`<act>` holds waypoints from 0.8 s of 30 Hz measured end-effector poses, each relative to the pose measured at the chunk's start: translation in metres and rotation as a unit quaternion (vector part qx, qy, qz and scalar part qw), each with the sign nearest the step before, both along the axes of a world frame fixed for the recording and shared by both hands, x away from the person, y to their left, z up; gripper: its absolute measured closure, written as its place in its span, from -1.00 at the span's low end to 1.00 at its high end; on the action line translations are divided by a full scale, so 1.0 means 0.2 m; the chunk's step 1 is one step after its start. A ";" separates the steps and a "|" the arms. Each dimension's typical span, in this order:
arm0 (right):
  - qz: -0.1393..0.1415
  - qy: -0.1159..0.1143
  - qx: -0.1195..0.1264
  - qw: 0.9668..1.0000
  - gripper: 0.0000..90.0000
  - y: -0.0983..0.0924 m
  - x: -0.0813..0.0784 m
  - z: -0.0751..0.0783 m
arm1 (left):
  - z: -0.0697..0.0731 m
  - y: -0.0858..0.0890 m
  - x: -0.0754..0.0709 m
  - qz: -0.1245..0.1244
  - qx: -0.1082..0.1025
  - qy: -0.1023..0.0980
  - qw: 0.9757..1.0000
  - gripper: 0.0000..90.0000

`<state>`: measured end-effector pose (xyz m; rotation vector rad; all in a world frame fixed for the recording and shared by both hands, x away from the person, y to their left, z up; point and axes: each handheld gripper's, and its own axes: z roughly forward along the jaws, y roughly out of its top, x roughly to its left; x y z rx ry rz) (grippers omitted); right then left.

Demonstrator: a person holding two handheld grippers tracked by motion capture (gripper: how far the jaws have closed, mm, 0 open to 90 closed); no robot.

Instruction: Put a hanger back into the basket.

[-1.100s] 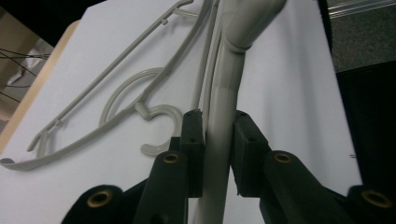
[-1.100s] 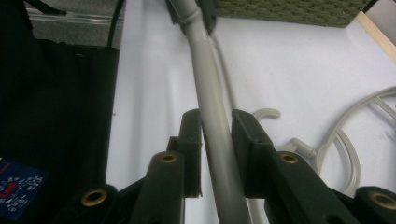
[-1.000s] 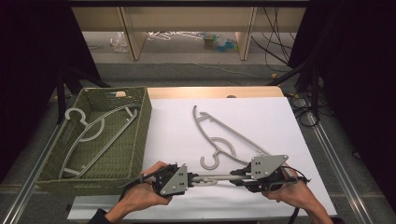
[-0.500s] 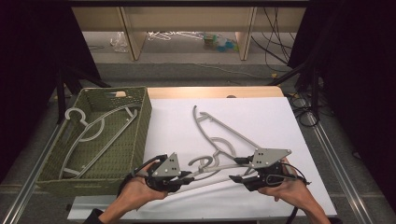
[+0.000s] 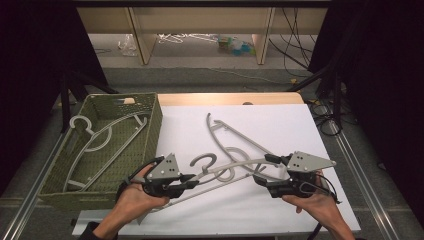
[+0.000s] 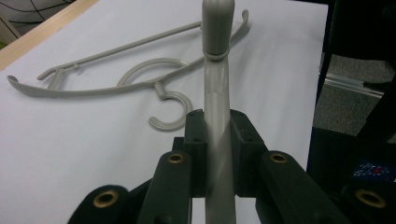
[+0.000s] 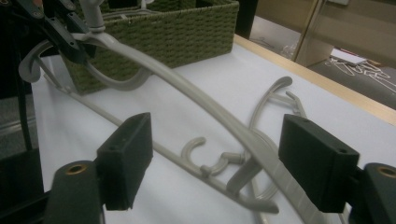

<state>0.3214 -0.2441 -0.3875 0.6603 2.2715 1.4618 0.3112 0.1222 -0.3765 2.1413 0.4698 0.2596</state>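
Your left gripper [image 5: 192,178] pinches one arm of a plain grey plastic hanger [image 5: 227,169], raised just above the white table [image 5: 280,125]. Its long axis runs left to right between your hands, hook [image 5: 202,161] pointing away from you. Your right gripper [image 7: 217,161] is spread wide, the hanger's other arm passing between its jaws. The left gripper view shows the clamp; the high view shows another hanger [image 5: 97,137] in the green basket [image 5: 152,120].

Count: three grey hangers — one in the basket [image 5: 87,137], one lying on the tabletop [image 5: 225,131], one lifted [image 5: 227,170]. One green woven basket [image 5: 152,117]. Two grippers.
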 end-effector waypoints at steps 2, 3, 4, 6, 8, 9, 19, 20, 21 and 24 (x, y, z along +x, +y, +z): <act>-0.007 0.000 0.004 1.000 -0.45 0.00 -0.01 0.01 | 0.03 0.02 0.01 0.007 -0.010 0.003 1.000 0.76; -0.011 -0.006 0.011 1.000 -0.45 0.00 -0.01 0.01 | 0.04 0.03 0.01 0.010 -0.011 0.006 1.000 0.76; -0.010 -0.001 0.013 1.000 -0.45 0.00 -0.02 0.01 | 0.05 0.04 0.02 0.013 -0.016 0.007 1.000 0.76; -0.013 -0.001 0.007 1.000 -0.45 0.00 -0.02 0.01 | 0.06 0.06 0.02 0.018 -0.028 0.015 0.999 0.76; -0.013 0.003 0.002 1.000 -0.45 -0.01 -0.02 0.00 | 0.09 0.08 0.03 0.026 -0.039 0.016 0.999 0.76; -0.016 0.005 0.003 1.000 -0.46 -0.01 -0.02 -0.01 | 0.10 0.09 0.03 0.025 -0.042 0.013 0.999 0.76; 0.002 0.021 -0.010 1.000 -0.47 0.01 -0.04 -0.04 | 0.31 0.25 -0.01 0.054 -0.083 -0.006 0.995 0.76; 0.002 0.023 -0.009 1.000 -0.47 0.01 -0.04 -0.04 | 0.34 0.27 -0.01 0.054 -0.085 -0.012 0.995 0.76; 0.002 0.016 -0.008 1.000 -0.47 0.01 -0.04 -0.04 | 0.36 0.29 -0.01 0.057 -0.082 -0.017 0.995 0.76; 0.001 0.020 -0.010 1.000 -0.47 0.01 -0.04 -0.05 | 0.44 0.35 -0.02 0.071 -0.079 -0.025 0.994 0.76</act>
